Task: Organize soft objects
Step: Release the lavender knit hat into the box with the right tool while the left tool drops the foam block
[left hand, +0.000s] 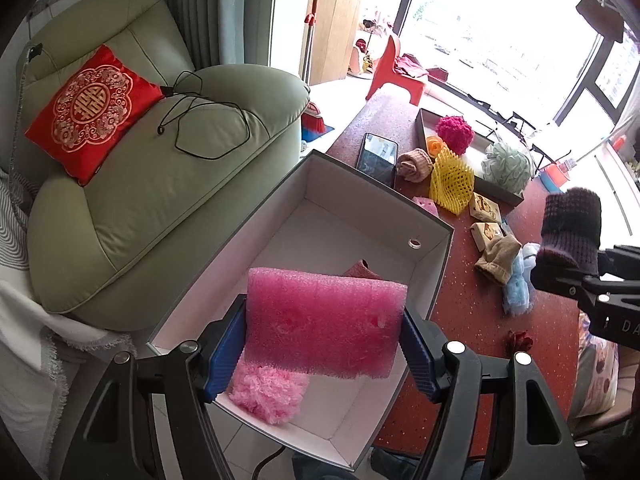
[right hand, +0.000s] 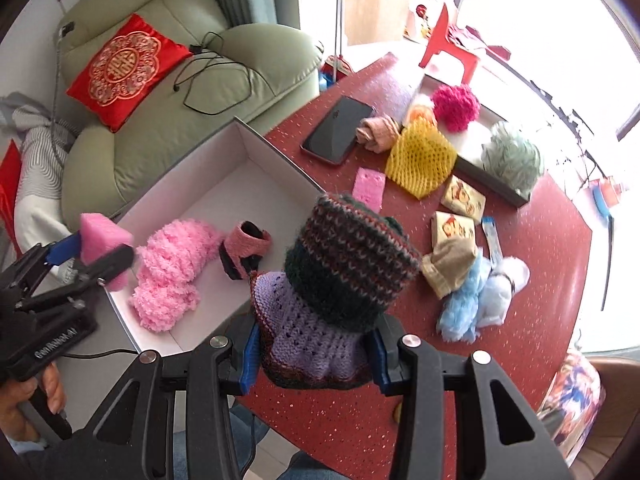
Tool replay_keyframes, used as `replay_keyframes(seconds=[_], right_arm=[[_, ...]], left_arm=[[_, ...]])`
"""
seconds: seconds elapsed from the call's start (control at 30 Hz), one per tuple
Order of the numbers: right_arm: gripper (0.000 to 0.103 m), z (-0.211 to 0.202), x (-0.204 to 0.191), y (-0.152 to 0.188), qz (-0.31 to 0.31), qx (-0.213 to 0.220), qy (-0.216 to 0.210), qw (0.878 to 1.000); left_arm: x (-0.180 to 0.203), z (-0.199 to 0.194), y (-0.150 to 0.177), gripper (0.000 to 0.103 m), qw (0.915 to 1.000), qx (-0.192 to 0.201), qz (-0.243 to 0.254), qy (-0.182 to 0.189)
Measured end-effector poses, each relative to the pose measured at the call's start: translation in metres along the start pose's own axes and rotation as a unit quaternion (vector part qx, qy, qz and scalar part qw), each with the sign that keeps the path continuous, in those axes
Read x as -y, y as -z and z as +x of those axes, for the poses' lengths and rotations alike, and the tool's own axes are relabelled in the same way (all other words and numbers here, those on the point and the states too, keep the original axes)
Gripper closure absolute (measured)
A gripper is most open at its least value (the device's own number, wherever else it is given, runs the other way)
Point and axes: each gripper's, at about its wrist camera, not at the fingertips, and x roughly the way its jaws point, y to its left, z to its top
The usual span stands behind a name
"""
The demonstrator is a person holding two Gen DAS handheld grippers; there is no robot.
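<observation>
My left gripper (left hand: 322, 354) is shut on a pink foam sheet (left hand: 324, 320) and holds it above the near end of the white cardboard box (left hand: 432, 248). In the box lie a fluffy pink yarn piece (right hand: 172, 268) and a small pink-and-black knit item (right hand: 246, 250). My right gripper (right hand: 312, 354) is shut on a knitted purple-and-dark striped piece (right hand: 340, 280), held above the red table (right hand: 540, 264) just right of the box. The left gripper also shows in the right wrist view (right hand: 106, 254), and the right gripper in the left wrist view (left hand: 568, 264).
On the table lie a phone (right hand: 338, 130), a yellow foam net (right hand: 420, 158), a small pink sponge (right hand: 369, 184), beige socks (right hand: 378, 132), a tan sock (right hand: 448, 268), blue and white fluffy pieces (right hand: 476, 300), two packets (right hand: 460, 208) and a tray (left hand: 496, 192) with pompoms. A green sofa (left hand: 160, 184) stands left.
</observation>
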Motion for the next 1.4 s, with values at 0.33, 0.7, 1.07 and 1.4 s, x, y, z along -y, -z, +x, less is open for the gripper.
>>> replay_keyframes(seconds=[0.33,0.7,1.07,1.4], right_arm=[[0.056,-0.011,-0.032,-0.028,-0.043,0.026,-0.013,0.999],[0.056,0.023,-0.010,-0.029,0.042,-0.018,-0.072,0.996],[0.056,0.090,-0.043,-0.058,0.074,-0.060,-0.134,0.986],[0.001,0.095,-0.025,-0.076,0.120,-0.040,-0.160,0.979]], left_arm=[[0.001,0.005,-0.005,0.031,0.9999,0.001,0.011,0.003],[-0.024,0.019,0.001,0.031,0.9991,-0.029,-0.028,-0.009],[-0.021,0.065,0.003,0.031,0.9941,-0.105,-0.013,-0.024],[-0.013,0.076,0.001,0.000,0.9904,-0.133,-0.019,-0.035]])
